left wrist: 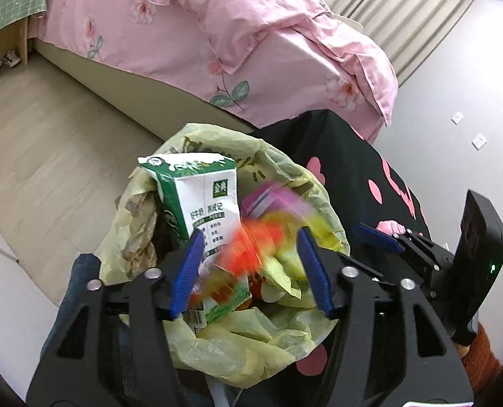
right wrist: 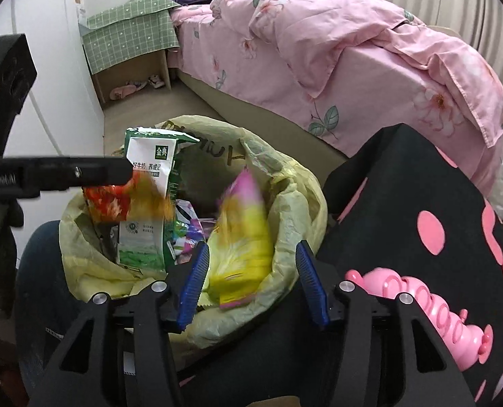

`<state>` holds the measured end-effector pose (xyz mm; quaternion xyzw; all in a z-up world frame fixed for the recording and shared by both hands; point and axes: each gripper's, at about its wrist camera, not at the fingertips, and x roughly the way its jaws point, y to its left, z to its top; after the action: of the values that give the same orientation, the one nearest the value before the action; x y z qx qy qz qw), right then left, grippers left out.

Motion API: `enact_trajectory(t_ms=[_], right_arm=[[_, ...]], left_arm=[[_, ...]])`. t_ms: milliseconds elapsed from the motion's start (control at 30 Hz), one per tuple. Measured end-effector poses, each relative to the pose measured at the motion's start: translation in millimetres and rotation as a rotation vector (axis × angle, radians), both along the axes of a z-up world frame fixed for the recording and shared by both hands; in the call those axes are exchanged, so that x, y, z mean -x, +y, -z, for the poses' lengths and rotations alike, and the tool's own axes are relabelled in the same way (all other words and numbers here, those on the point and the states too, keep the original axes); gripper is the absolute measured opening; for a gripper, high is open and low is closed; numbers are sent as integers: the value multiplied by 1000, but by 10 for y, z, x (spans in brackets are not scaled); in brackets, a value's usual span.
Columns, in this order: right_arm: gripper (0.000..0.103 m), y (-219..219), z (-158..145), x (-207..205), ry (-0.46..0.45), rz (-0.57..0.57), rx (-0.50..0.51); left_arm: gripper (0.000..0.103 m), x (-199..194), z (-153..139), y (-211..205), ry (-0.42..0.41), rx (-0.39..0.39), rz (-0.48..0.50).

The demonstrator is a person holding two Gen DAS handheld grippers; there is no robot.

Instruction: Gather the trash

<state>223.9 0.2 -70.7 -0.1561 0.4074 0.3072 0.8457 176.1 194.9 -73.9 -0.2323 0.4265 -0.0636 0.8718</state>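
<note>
Both grippers over lined bin [left wrist: 190,346] – left gripper [left wrist: 251,271] agape above blurred orange wrapper [left wrist: 248,247], right gripper [right wrist: 251,283] agape above yellow-pink packet [right wrist: 244,237]

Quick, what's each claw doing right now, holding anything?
Left claw: open, holding nothing; a blurred orange wrapper is dropping into the trash bag.
Right claw: open, holding nothing; a blurred pink-and-yellow packet is falling in.
</note>
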Motion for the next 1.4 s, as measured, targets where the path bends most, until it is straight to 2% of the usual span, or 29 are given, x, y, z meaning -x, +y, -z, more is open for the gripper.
enact_trajectory(t_ms=[100, 200, 400, 533, 733, 867, 1000, 1400], right_arm=[[51, -127, -87, 65, -1, 28, -40], [51, -335, -241, 211, 7, 37, -118], [51, -915, -659, 718, -61, 104, -177], [51, -1336, -889, 1114, -119, 200, -165], [51, -1825, -1035, 1752, -167, 319, -223], [51, -1908, -1019, 2097, -220, 361, -214], [51, -1909, -1026, 2336, -263, 393, -204], [51, -1988, -1004, 2445, -245, 443, -198]], left_arm=[[63, 43, -81, 14, -2, -14, -34], [63, 194, -220, -67, -42, -59, -69], [63, 703, -540, -661, -161, -201, -10], [63, 1068, -730, -1086, -216, -294, 19], [63, 1552, -907, -1560, -283, -377, 46], [63, 1729, -910, -1795, -298, -468, 44], [63, 1813, -923, -1869, -292, -489, 50], [63, 1951, -995, -1870, -310, -475, 39]])
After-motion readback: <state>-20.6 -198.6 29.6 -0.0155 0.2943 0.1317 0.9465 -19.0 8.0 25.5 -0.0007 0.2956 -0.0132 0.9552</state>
